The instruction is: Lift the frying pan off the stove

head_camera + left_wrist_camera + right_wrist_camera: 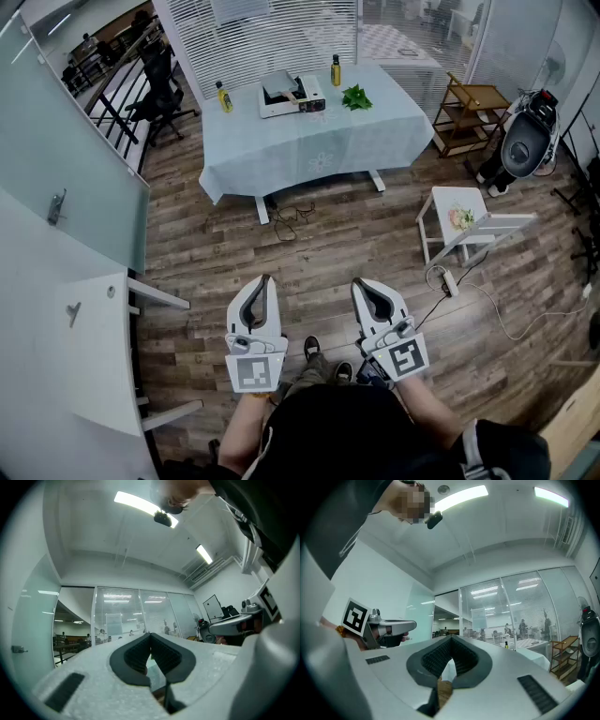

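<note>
One small white stove [292, 95] sits far ahead of both your grippers, on a table [319, 155] with a soft, pale blue cloth hanging over its edges. The dark patch on top of the stove is the frying pan [280, 93]. It is too small to show its shape or its handle.

Two yellow bottles stand on the cloth, one [224, 97] to the left of the stove and one [336, 70] behind it to the right. A green leafy bunch [356, 97] lies just right of the stove.

Your left gripper [265, 279] and your right gripper [357, 282] are held side by side, close to your body and well apart from the table. Both are hard white plastic with dark ribbed pads. Both are clenched tight, pads pressed together, with nothing in them.

Between the grippers and the table lies a wide stretch of brown wood floor [347, 244], so you have room straight ahead.

To the left of your left gripper are a flat white desk [94, 356] and a smooth frosted glass wall [66, 159]. A black office chair [159, 84] stands further ahead on that side.

To the right of your right gripper stands a small white stool [457, 208] with a white frame leaning on it, and a pale cord [473, 289] curls on the floor near it. A wooden rack [473, 112] stands past the table's right end.
</note>
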